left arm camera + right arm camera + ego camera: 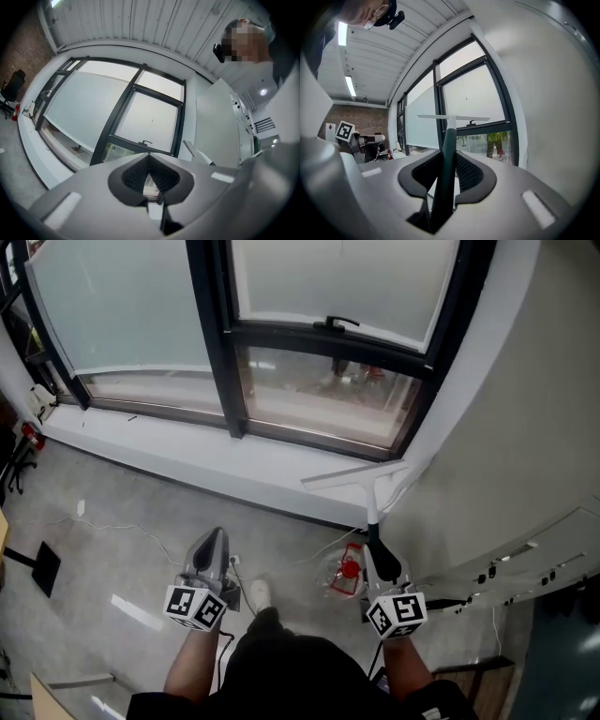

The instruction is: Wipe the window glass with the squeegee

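My right gripper [378, 559] is shut on the dark handle of the squeegee [371, 517]. Its white blade [354, 476] points up at the window's lower right corner, close to the sill. In the right gripper view the handle [446, 161] runs up between the jaws to the blade [453, 117], which lies level before the window glass [474, 96]. My left gripper [210, 551] hangs low at the left, shut and holding nothing. In the left gripper view its jaws meet below the window glass [147, 117]. The dark-framed panes [319, 397] span the top of the head view.
A white sill [187, 451] runs under the window. A white wall [511, 418] stands close on the right. On the grey floor lie a red-capped clear container [347, 573], thin cables [122, 529] and a black stand base [42, 568]. The person's shoe [260, 592] is between the grippers.
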The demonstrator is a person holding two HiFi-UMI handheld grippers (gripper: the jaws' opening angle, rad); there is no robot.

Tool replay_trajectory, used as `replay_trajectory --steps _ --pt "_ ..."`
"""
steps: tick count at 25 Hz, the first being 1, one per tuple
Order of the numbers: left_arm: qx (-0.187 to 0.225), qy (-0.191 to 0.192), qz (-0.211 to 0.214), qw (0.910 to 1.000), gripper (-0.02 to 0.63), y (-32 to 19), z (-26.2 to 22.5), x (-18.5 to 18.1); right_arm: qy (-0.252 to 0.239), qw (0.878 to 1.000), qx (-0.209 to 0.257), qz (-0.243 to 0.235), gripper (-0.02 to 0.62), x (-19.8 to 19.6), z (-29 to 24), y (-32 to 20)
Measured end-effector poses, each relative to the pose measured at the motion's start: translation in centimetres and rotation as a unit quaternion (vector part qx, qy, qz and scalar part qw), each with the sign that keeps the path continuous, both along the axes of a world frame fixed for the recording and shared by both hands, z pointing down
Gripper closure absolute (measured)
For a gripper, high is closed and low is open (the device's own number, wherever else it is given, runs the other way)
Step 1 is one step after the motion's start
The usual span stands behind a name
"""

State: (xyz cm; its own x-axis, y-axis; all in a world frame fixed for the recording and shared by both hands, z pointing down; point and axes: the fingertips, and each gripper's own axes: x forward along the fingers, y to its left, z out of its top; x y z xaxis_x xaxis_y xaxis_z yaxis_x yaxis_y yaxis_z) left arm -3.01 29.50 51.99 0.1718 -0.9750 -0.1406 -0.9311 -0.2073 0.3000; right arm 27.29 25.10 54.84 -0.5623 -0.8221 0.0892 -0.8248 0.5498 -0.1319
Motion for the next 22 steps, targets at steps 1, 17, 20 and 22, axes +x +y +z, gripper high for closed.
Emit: replay_trajectory --steps 1,17,20,22 --pt "0.003 0.002 0.005 1.0 0.607 -1.4 0.0 -0.5 -0.001 1.0 0.004 0.006 0.499 -0.4 -0.2 -1.1" --pt "0.022 -0.038 0.082 0.9956 0.607 -19.2 -2.4 -12.2 -0.012 0.994 0.019 0.109 0.499 -8.8 -3.0 -17.6" --pt "0.019 -0.052 0.101 0.9934 0.607 -21.5 -1.9 -12.0 0.006 0.993 0.01 0.114 0.499 -9.3 -2.3 -19.2" --pt "0.017 -0.06 0.112 0.9917 0.607 -22.9 -1.7 -11.7 0.014 0.993 0.006 0.118 0.499 -9.4 -1.9 -20.2"
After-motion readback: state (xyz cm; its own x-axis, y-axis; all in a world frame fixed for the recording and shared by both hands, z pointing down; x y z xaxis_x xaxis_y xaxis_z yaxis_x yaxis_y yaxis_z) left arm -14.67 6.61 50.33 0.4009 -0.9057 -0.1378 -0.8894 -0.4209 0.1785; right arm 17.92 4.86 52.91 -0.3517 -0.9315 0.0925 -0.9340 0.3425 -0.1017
